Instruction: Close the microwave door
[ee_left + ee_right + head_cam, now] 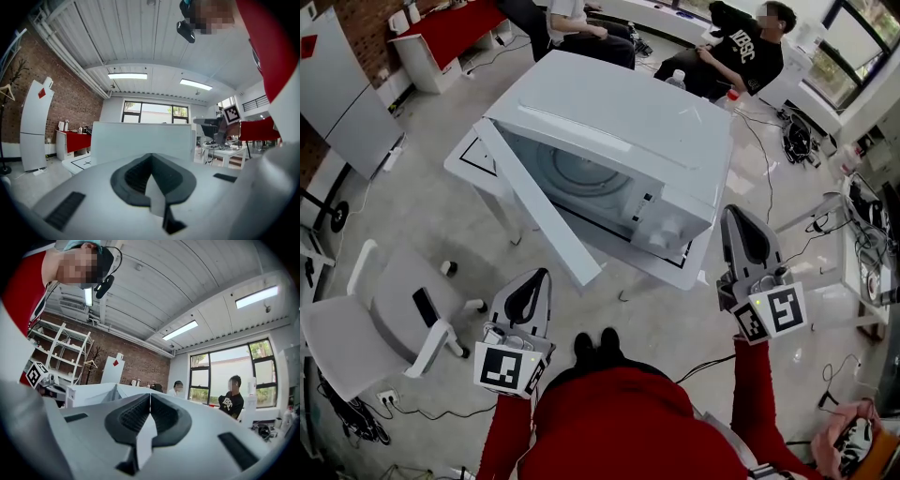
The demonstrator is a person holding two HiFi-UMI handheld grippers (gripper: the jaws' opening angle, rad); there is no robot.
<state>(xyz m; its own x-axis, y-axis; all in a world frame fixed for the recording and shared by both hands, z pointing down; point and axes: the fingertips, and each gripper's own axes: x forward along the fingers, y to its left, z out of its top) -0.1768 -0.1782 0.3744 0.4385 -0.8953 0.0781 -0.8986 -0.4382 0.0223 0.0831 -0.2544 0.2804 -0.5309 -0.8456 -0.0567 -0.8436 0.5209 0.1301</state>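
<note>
A white microwave (619,122) stands on a white table (473,155). Its door (539,211) hangs open, swung out toward me on the left, and the turntable shows inside. My left gripper (542,274) is shut and empty, held low just short of the door's free end. My right gripper (731,210) is also shut and empty, beside the microwave's front right corner near the knobs. The left gripper view has the door's flat panel (140,140) ahead of the closed left gripper (151,157). In the right gripper view the microwave (89,392) lies left of the closed right gripper (150,397).
A white chair (384,319) with a dark phone (427,307) on its seat stands at my left. Two seated people (750,52) are behind the microwave. A side table (862,272) with cables is to the right, and a red-topped desk (450,33) at the back left.
</note>
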